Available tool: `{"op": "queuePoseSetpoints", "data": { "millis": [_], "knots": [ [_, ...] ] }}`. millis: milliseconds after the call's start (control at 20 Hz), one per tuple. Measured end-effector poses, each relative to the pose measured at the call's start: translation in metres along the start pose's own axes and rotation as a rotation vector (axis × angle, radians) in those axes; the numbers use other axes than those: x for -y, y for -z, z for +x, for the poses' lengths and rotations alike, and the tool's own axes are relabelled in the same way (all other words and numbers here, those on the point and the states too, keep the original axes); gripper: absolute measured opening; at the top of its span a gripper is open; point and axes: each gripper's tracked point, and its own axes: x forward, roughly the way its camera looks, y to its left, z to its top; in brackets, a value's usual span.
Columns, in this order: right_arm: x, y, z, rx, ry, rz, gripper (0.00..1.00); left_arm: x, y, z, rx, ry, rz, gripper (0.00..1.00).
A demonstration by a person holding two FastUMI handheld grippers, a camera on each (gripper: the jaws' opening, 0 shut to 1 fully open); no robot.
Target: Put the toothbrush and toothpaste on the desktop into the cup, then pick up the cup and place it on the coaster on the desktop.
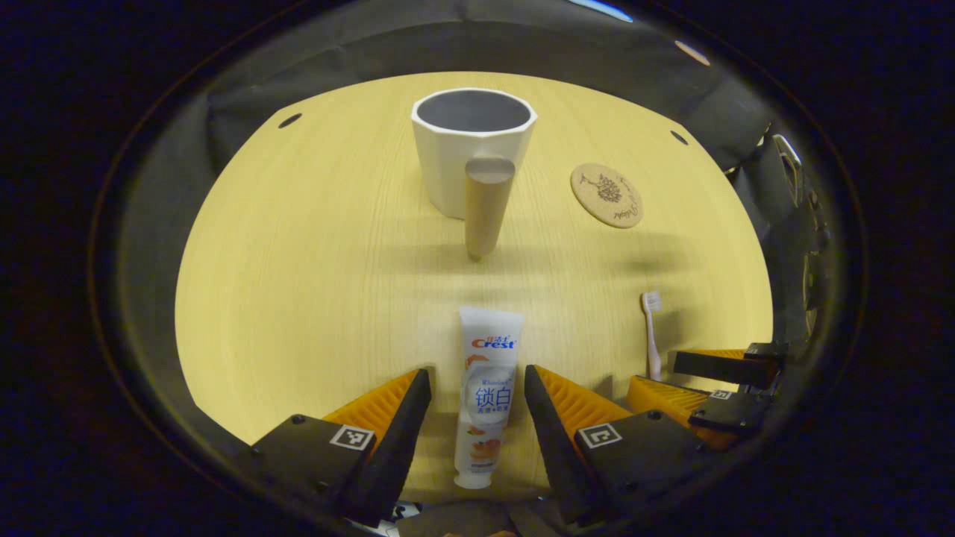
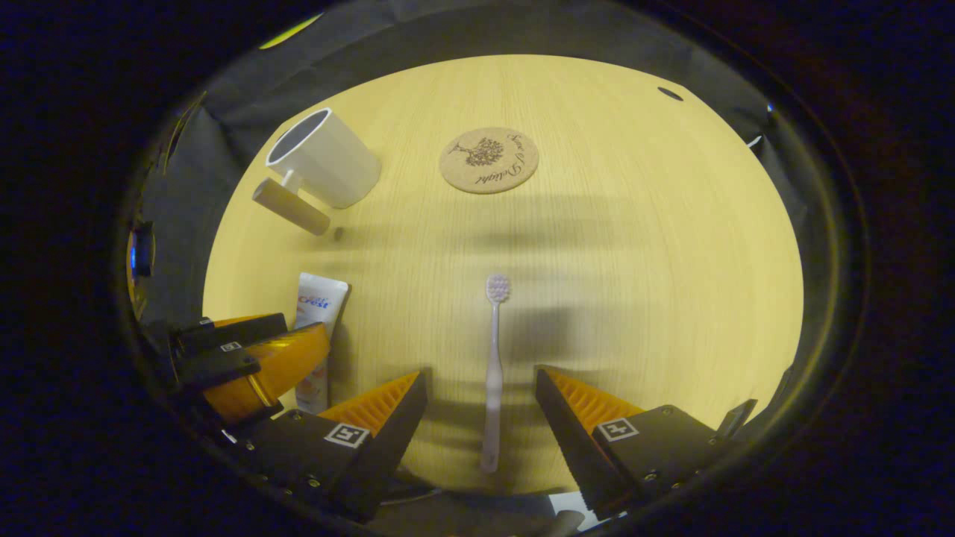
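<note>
Wooden desktop (image 1: 313, 283): pale yellow, carries every item.
Cup (image 1: 471, 149): white, upright, straight ahead of the left gripper, its tan handle (image 1: 485, 205) turned toward that gripper.
Left gripper (image 1: 477, 391): fingers spread, lowered astride the toothpaste, gaps visible both sides.
Right gripper (image 2: 481, 395): fingers spread, astride the toothbrush handle, not pressing it.
Toothpaste (image 1: 486, 391): flat between the left fingers, crimped end toward the cup.
Coaster (image 2: 489, 159): cork disc, well ahead of the right gripper.
Toothbrush (image 2: 492, 373): flat between the right fingers, bristles pointing away.

toothpaste (image 1: 486, 388) before cup (image 1: 471, 149); coaster (image 1: 606, 195) right, toothbrush (image 1: 652, 332) nearer.
</note>
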Motion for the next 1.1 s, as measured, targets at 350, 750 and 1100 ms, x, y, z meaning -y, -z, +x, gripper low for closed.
{"op": "queuePoseSetpoints", "data": {
  "millis": [350,750,1100],
  "knots": [
    [0.001,0.008,0.005,-0.045,0.033,-0.002,0.89,0.0,0.024,0.01,-0.099,0.015,0.014,0.84],
    [0.018,0.017,0.003,-0.094,0.126,-0.04,0.53,-0.013,0.029,0.015,-0.113,-0.008,0.026,0.59],
    [0.017,0.012,0.005,-0.071,0.028,0.106,0.1,-0.012,0.027,0.012,-0.068,-0.005,0.05,0.34]
  ]
}}
